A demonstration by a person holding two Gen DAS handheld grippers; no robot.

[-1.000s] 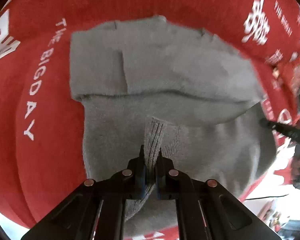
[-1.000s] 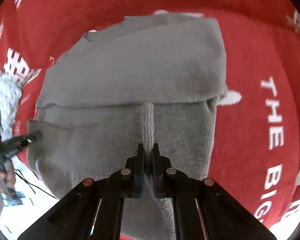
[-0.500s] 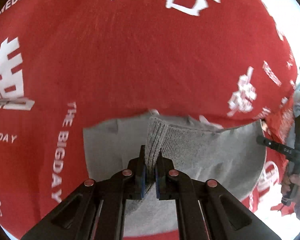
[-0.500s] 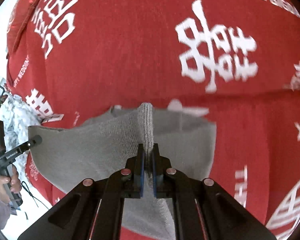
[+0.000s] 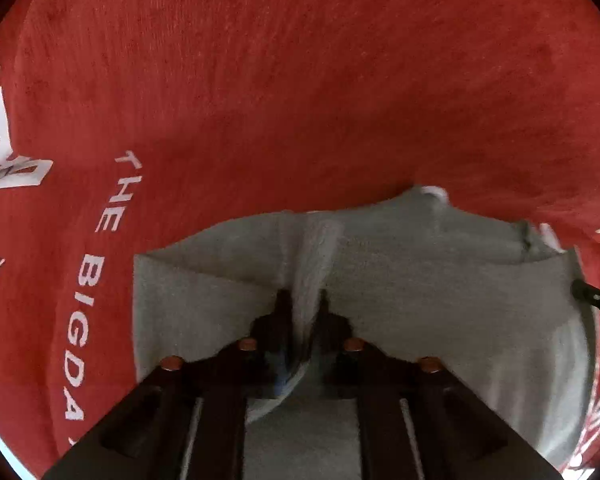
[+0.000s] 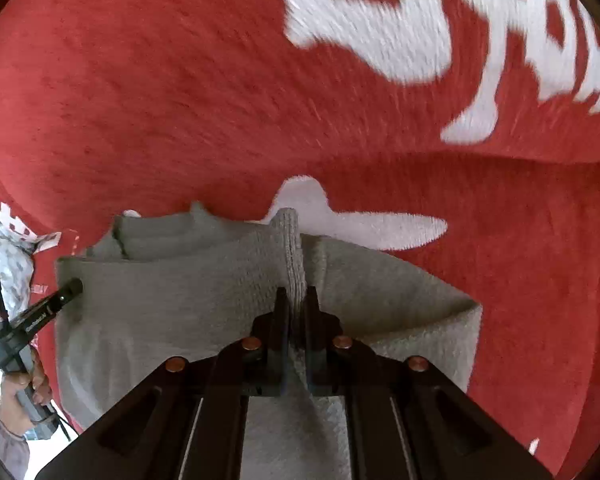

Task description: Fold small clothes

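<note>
Left gripper (image 5: 303, 300): its jaws are opening, with a raised ridge of the grey garment (image 5: 440, 292) between them; whether the pads press the ridge cannot be told through the blur. Right gripper (image 6: 297, 298): jaws closed tight on another upright ridge of the same garment (image 6: 172, 300), which rises between the fingers (image 6: 281, 304) and stands above their tips.

Outward from the fingers, the garment spreads as a folded grey knit, with layered edges along its far side in both views. It lies on a red cloth (image 5: 300, 80) printed with white letters and characters, which fills the rest of each view.

In the right wrist view, the left gripper's tip (image 6: 66, 292) touches the garment's left edge, and a hand (image 6: 24, 388) holds that tool's handle. No containers are visible.
</note>
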